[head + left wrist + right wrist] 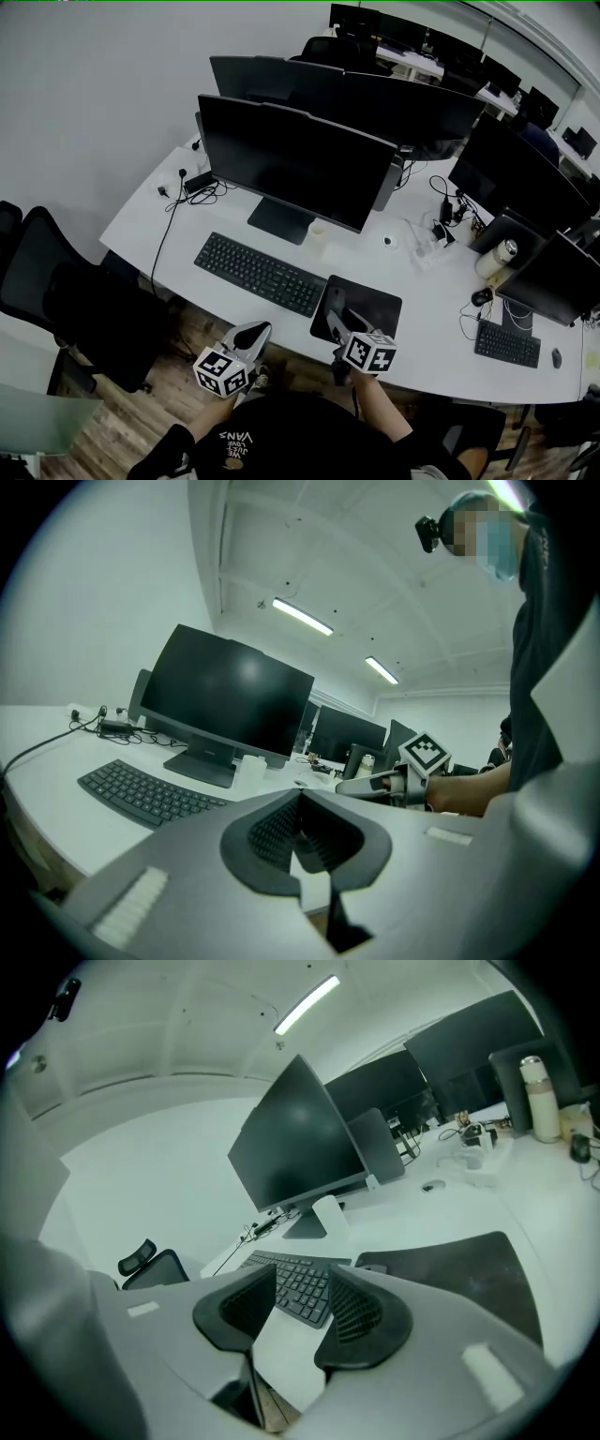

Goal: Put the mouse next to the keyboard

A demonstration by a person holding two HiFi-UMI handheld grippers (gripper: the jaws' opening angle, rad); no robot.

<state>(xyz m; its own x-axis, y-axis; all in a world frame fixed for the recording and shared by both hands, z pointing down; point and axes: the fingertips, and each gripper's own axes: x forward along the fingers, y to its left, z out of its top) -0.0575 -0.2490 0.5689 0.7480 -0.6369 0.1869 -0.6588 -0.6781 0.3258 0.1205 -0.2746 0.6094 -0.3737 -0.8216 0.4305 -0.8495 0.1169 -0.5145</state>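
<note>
The black keyboard (259, 273) lies in front of the big monitor (291, 159), with a dark mouse pad (367, 302) to its right. A small dark shape that looks like the mouse (334, 298) sits at the pad's left edge, beside the keyboard's right end. My right gripper (335, 316) hovers just behind it, open, with only bare desk and the keyboard (302, 1290) showing between its pads. The right gripper view does not show the mouse. My left gripper (257, 332) hangs off the desk's front edge, its tips (300, 803) shut together on nothing.
A white cup (319, 238) stands near the monitor foot. Cables and a power strip (199, 182) lie at the back left. To the right are a second keyboard (506, 343), other mice (482, 296), a bottle (497, 257) and more monitors. An office chair (84, 309) stands left.
</note>
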